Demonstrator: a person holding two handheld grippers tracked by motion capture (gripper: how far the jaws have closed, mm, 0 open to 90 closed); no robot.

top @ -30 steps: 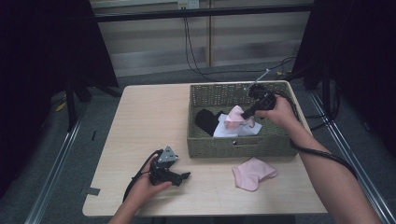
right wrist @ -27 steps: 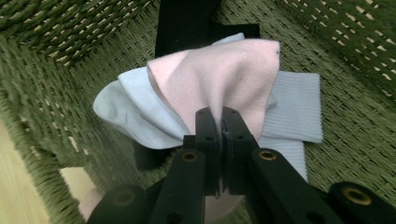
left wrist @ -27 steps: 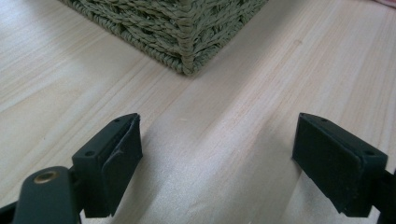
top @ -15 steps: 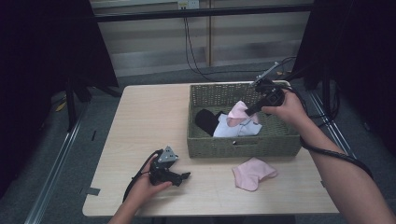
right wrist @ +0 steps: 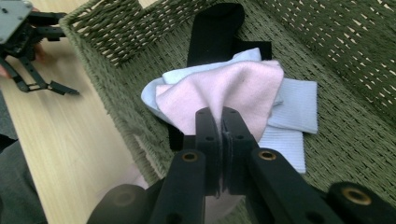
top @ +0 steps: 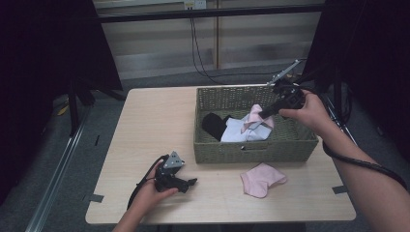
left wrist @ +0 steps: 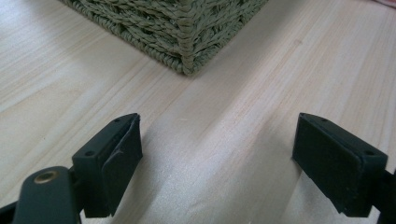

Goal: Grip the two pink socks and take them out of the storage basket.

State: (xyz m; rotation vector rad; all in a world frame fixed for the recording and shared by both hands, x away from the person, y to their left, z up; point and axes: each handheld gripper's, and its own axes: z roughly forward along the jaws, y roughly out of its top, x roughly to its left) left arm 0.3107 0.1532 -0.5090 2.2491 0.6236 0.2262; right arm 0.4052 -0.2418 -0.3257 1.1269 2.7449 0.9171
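A: Looking down from the high view, what's the right gripper [top: 263,113] doing?
B: Clamped on a pink sock [top: 256,117] above the wicker basket [top: 256,150]; the left gripper [top: 188,182] rests on the table [top: 145,125].

A: Left gripper view?
B: Jaws wide apart, nothing between them.

A: Right gripper view?
B: Jaws pinch the pink sock over a blue cloth [right wrist: 294,112].
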